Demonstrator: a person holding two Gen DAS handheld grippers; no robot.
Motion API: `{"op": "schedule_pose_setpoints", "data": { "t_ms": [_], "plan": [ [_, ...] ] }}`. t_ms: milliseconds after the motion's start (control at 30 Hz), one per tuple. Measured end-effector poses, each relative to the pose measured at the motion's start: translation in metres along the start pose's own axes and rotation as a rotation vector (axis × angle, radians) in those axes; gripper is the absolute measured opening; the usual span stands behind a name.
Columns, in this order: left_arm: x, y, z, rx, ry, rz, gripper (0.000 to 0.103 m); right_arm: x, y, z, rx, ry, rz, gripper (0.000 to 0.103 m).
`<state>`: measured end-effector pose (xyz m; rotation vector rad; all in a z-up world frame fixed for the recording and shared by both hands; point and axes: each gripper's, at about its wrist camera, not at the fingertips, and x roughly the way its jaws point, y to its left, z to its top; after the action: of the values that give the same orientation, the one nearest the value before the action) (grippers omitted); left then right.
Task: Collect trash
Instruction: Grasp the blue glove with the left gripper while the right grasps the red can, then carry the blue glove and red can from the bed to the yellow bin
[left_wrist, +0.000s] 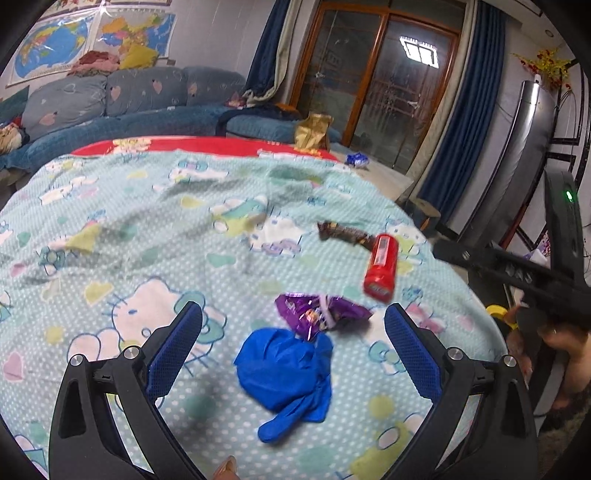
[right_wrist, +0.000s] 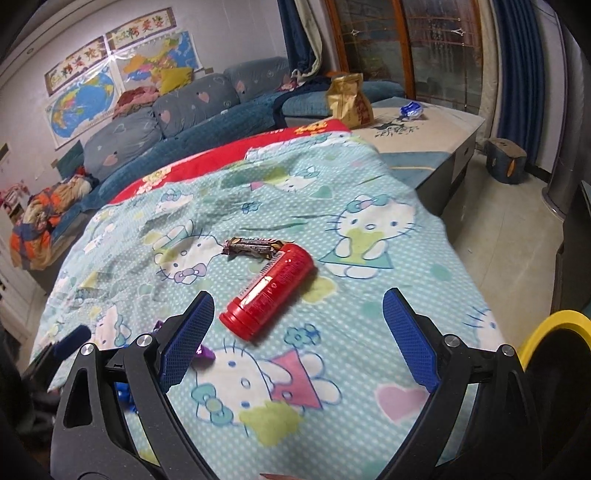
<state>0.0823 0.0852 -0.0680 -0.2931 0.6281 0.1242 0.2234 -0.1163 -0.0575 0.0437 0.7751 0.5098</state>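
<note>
A crumpled blue glove (left_wrist: 286, 373) lies on the cartoon-cat blanket (left_wrist: 110, 229) between the open fingers of my left gripper (left_wrist: 293, 325). Just beyond it sits a purple wrapper (left_wrist: 319, 314). Farther right lie a red can (left_wrist: 380, 267) on its side and a dark brown candy wrapper (left_wrist: 341, 232). In the right wrist view my right gripper (right_wrist: 299, 317) stands open above the blanket (right_wrist: 369, 295), with the red can (right_wrist: 271, 290) just ahead between its fingers and the brown wrapper (right_wrist: 253, 246) past it. A bit of purple wrapper (right_wrist: 205, 354) peeks out by the left finger.
A yellow-rimmed black bin (right_wrist: 554, 332) stands at the right, off the bed. Beyond the blanket a low table (right_wrist: 436, 127) carries a gold paper bag (right_wrist: 349, 99) and a blue-white wrapper (right_wrist: 412, 110). A blue sofa (left_wrist: 140, 107) runs along the back wall. A hand (left_wrist: 565, 350) holds the right gripper.
</note>
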Motion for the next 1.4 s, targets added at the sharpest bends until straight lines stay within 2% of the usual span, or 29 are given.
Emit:
{"op": "schedule_pose_setpoints", "data": {
  "t_ms": [267,433,533,700,800,933,1167,1400],
  "plan": [
    [0.013,0.007,-0.014,-0.025,0.059,-0.011,0.095,0.045,0.015,0.005,0.022,0.076,0.002,0.084],
    [0.017,0.007,-0.021,-0.036,0.077,-0.028,0.095,0.068,0.018,0.004,0.055,0.123,-0.002,0.075],
    [0.019,0.003,-0.024,-0.024,0.088,-0.039,0.083,0.079,0.016,0.002,0.075,0.145,-0.008,0.073],
    [0.021,-0.01,-0.035,0.007,0.106,-0.044,0.07,0.08,0.013,-0.005,0.074,0.131,-0.009,0.066],
    [0.019,-0.021,-0.039,0.037,0.105,-0.05,0.061,0.076,0.01,-0.007,0.08,0.126,0.002,0.054],
    [0.019,-0.028,-0.043,0.057,0.111,-0.054,0.046,0.07,0.003,-0.011,0.082,0.126,0.013,0.03],
    [0.016,-0.036,-0.043,0.074,0.12,-0.094,0.033,0.056,-0.008,-0.021,0.084,0.123,0.034,0.027],
    [0.013,-0.053,-0.046,0.105,0.118,-0.16,0.026,0.036,-0.015,-0.036,0.085,0.117,0.047,0.027]
  ]
}}
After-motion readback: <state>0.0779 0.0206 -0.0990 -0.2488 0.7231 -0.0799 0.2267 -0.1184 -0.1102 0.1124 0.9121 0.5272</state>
